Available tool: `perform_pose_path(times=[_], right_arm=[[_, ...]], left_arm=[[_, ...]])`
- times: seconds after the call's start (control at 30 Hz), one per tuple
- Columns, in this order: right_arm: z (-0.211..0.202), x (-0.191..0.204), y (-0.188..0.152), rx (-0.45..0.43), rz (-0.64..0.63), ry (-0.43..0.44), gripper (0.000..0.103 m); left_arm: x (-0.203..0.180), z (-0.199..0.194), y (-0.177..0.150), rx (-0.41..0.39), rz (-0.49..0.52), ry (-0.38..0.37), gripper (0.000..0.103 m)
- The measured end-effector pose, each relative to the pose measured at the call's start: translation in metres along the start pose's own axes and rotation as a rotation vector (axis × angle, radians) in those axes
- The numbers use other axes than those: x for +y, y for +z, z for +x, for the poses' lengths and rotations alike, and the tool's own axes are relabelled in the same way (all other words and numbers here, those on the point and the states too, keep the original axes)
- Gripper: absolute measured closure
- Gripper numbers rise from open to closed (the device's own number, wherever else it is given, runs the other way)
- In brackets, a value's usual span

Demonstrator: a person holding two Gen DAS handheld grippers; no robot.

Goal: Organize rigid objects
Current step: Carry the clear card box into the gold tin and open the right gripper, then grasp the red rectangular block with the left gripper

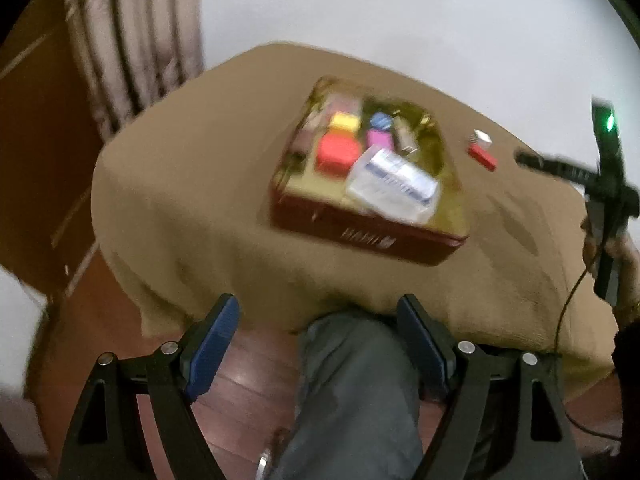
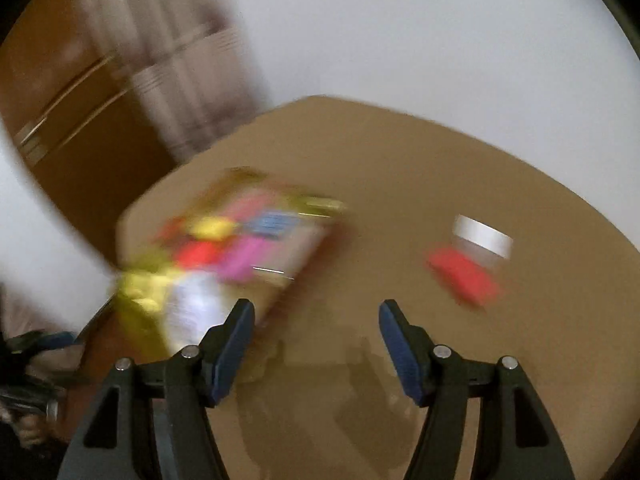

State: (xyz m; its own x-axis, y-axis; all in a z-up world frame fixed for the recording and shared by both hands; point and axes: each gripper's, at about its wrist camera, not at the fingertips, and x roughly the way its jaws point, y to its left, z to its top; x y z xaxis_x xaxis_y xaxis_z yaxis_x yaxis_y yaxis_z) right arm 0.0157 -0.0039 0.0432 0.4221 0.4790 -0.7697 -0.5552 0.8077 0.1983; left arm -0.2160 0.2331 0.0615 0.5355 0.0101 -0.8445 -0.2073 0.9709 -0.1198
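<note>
A red tin box (image 1: 360, 236) with a gold inside stands on the brown table; it is blurred in the right wrist view (image 2: 320, 204). It holds a red block (image 1: 337, 153), a yellow block (image 1: 345, 122), a pink block (image 1: 379, 138), a blue piece (image 1: 380, 120) and a white packet (image 1: 394, 184). A red block (image 1: 483, 156) and a small white cube (image 1: 482, 137) lie on the cloth right of the box; they also show, blurred, in the right wrist view (image 2: 464, 278) (image 2: 482, 236). My left gripper (image 1: 318, 312) is open and empty, off the table's near edge. My right gripper (image 2: 316, 316) is open and empty above the cloth.
The table wears a brown cloth (image 1: 192, 200). The person's grey trouser leg (image 1: 356, 392) is under my left gripper. A curtain (image 1: 132, 40) and wooden furniture (image 1: 36, 152) stand at the left. The right gripper's body (image 1: 604, 184) shows at the right edge.
</note>
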Motion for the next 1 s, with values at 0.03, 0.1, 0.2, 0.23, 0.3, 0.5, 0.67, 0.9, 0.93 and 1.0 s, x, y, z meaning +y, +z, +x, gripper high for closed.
perform_pose_path(times=[0.03, 0.1, 0.2, 0.23, 0.3, 0.5, 0.67, 0.9, 0.93, 1.0], right_arm=[[-0.003, -0.017, -0.008, -0.003, 0.032, -0.049, 0.037], [-0.022, -0.079, -0.039, 0.001, 0.13, -0.226, 0.037], [-0.031, -0.145, -0.072, 0.025, 0.256, -0.384, 0.037], [-0.036, -0.163, -0.087, 0.023, 0.3, -0.412, 0.037], [-0.042, -0.19, -0.107, 0.03, 0.358, -0.491, 0.037], [-0.043, -0.209, -0.139, -0.023, 0.414, -0.55, 0.036], [-0.05, -0.21, -0.145, -0.07, 0.427, -0.531, 0.033], [-0.055, -0.231, -0.155, -0.108, 0.457, -0.438, 0.022], [-0.057, -0.234, -0.156, -0.121, 0.465, -0.418, 0.022], [-0.065, -0.222, -0.157, -0.151, 0.488, -0.38, 0.022]], left_arm=[[-0.011, -0.005, 0.007, -0.022, 0.039, -0.002, 0.026], [-0.028, -0.01, 0.017, -0.039, 0.086, -0.015, 0.025], [-0.063, -0.013, 0.036, -0.052, 0.154, -0.076, 0.023], [-0.08, -0.011, 0.045, -0.045, 0.184, -0.108, 0.022], [-0.103, -0.006, 0.058, -0.027, 0.205, -0.145, 0.022], [-0.183, 0.034, 0.117, 0.017, 0.252, -0.248, 0.022], [-0.227, 0.095, 0.155, 0.099, 0.176, -0.261, 0.022], [-0.267, 0.187, 0.194, 0.212, -0.007, -0.227, 0.023], [-0.27, 0.198, 0.197, 0.226, -0.031, -0.206, 0.024], [-0.274, 0.218, 0.202, 0.255, -0.087, -0.192, 0.027]])
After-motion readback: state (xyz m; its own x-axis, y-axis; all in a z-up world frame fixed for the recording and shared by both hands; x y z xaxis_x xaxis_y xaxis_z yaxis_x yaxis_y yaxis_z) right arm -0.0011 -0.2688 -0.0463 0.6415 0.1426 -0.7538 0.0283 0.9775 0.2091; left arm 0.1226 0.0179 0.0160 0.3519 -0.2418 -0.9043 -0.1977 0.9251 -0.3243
